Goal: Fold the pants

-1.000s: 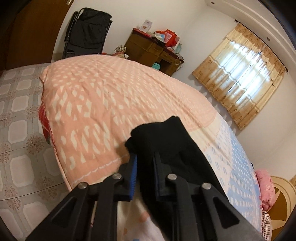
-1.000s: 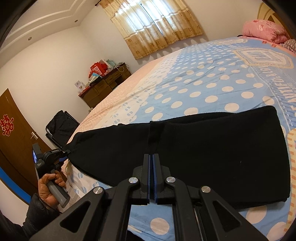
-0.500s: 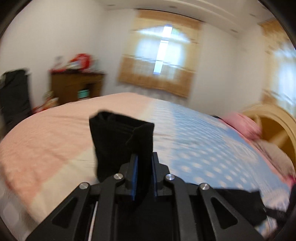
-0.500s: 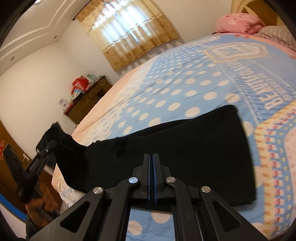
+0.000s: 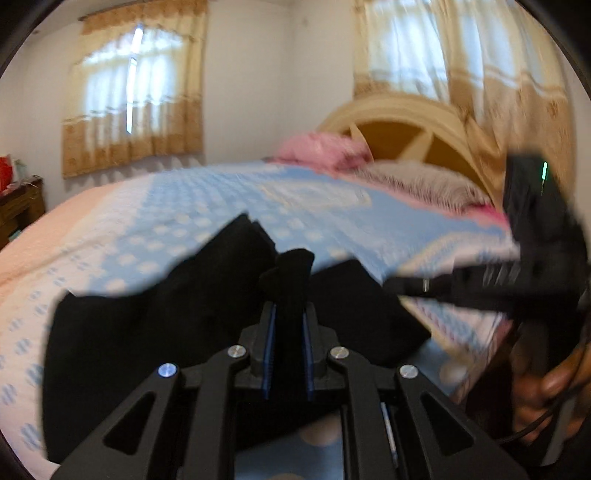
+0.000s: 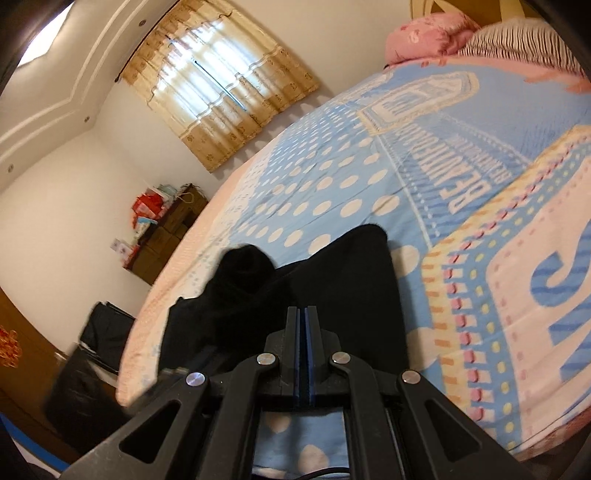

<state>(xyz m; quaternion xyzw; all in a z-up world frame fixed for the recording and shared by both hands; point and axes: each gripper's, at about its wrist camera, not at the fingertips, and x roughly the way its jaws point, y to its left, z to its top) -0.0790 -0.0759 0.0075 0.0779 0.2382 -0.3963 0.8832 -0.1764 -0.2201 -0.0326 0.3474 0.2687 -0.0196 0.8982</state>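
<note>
Black pants (image 5: 147, 332) lie across the blue polka-dot bedspread (image 5: 207, 206). My left gripper (image 5: 290, 310) is shut on one end of them; the pinched cloth (image 5: 291, 266) sticks up between the blue pads, above the rest of the garment. In the right wrist view that lifted end (image 6: 243, 269) rises as a bunched lump over the flat pants (image 6: 351, 277). My right gripper (image 6: 303, 314) is shut, pads together, tips over the near part of the pants. No cloth shows between its pads. It also enters the left wrist view from the right (image 5: 399, 286), held by a hand (image 5: 546, 398).
The bed (image 6: 406, 166) fills both views, with a pink pillow (image 6: 424, 33) and a striped pillow (image 5: 417, 184) by the arched headboard (image 5: 406, 125). A wooden dresser (image 6: 166, 236) and a black folded chair (image 6: 107, 328) stand beyond the bed's foot. Curtained windows (image 5: 133, 103) line the walls.
My left gripper has swung from the foot of the bed toward the headboard, carrying the pants' end over the garment. The right gripper has shifted sideways and rolled, staying shut.
</note>
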